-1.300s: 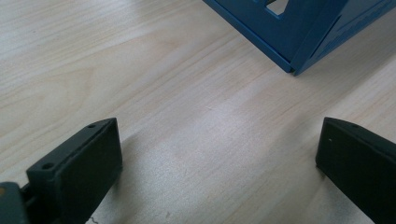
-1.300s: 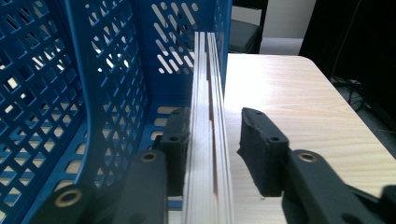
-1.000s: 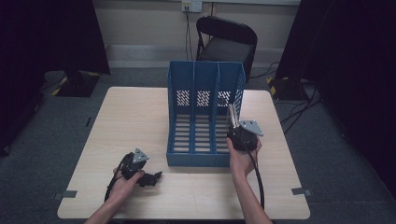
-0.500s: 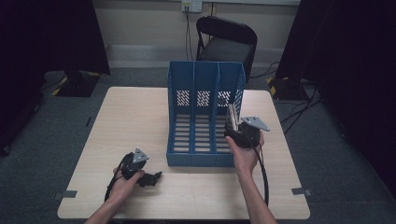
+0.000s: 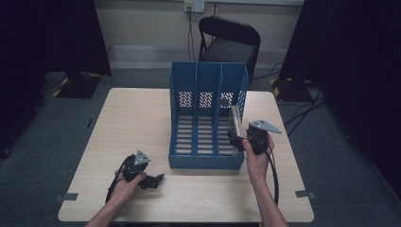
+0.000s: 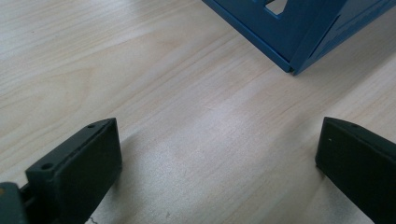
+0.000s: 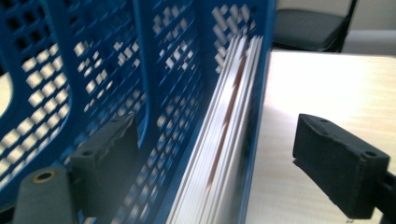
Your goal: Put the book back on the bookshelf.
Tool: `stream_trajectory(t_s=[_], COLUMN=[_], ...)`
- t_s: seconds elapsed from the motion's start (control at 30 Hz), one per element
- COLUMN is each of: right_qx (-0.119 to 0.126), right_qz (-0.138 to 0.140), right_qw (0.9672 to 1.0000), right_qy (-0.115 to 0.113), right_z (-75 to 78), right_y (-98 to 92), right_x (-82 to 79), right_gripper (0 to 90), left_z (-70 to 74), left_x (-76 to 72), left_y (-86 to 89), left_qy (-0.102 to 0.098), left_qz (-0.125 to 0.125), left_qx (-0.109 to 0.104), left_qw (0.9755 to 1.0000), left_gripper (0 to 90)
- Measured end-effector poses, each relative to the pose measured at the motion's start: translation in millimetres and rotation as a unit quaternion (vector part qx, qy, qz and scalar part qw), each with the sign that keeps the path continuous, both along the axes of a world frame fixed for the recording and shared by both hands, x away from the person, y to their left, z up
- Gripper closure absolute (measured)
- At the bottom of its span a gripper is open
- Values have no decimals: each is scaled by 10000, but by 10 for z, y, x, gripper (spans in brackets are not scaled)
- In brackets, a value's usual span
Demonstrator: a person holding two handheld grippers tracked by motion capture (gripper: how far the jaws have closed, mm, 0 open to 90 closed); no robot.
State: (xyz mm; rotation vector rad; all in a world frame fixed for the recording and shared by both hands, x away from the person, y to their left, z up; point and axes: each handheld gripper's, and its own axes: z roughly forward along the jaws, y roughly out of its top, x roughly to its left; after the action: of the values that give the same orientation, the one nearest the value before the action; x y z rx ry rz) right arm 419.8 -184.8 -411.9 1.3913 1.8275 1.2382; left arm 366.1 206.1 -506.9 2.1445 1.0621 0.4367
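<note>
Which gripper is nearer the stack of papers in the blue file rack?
Right. The right gripper, jaws just opened, straddles the papers in the blue file rack; the left gripper rests on the table near the rack's front-left corner.

No readable text, labels, brands or numbers anywhere

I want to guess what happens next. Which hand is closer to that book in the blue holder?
Right. The right gripper sits open around the book in the blue holder; the left gripper rests apart.
</note>
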Motion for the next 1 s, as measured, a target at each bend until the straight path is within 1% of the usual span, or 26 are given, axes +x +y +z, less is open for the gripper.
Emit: stream_trajectory(t_s=[0.1, 0.17, 0.23, 0.3, 0.33, 0.4, 0.43, 0.5, 0.57, 0.63, 0.7, 0.8, 0.93, 1.0], right_qx=[-121, -120, -39, -131, -144, -65, -74, -117, -81, -187, -283, -287, -383, -360], right_qz=[99, 111, 196, 187, 232, 321, 355, 340, 407, 420, 464, 537, 642, 696], right_qw=[9999, 9999, 9998, 9997, 9996, 9994, 9993, 9993, 9991, 9989, 9984, 9979, 9966, 9960], right_qy=[-5, 9, 12, 82, 96, 98, 112, 101, 103, 129, 171, 229, 357, 440], right_z=[-7, -2, 4, 12, 15, 6, 1, -10, -18, -24, -41, -80, -165, -213], right_y=[-24, -56, -102, -128, -146, -189, -202, -236, -274, -298, -321, -362, -411, -431], right_x=[-64, -106, -149, -181, -199, -256, -273, -324, -377, -429, -495, -583, -694, -741], right_gripper=[139, 139, 138, 138, 138, 138, 138, 138, 138, 138, 138, 138, 140, 140], left_z=[0, 0, -1, 0, 0, -1, 0, 0, 0, 0, 0, -1, -1, -1], left_x=[1, 1, 1, 1, 1, 1, 1, 1, 1, 0, -2, -5, -7, -7], left_y=[4, 4, 3, 4, 4, 4, 4, 4, 4, 4, 4, 2, 1, 1], left_qy=[2, 2, 2, 2, 2, 2, 1, 2, 1, 1, -2, -3, -3, 1], left_qz=[-16, -17, -16, -18, -17, -17, -18, -18, -16, -13, -4, 10, 26, 28], left_qx=[-2, -2, -3, -1, -2, -2, 0, 0, 0, 0, 4, 1, 1, -2], left_qw=[10000, 10000, 10000, 10000, 10000, 10000, 10000, 10000, 10000, 10000, 10000, 10000, 10000, 10000], left_gripper=[0, 0, 0, 0, 0, 0, 0, 0, 0, 0, 0, 0, 0, 0])
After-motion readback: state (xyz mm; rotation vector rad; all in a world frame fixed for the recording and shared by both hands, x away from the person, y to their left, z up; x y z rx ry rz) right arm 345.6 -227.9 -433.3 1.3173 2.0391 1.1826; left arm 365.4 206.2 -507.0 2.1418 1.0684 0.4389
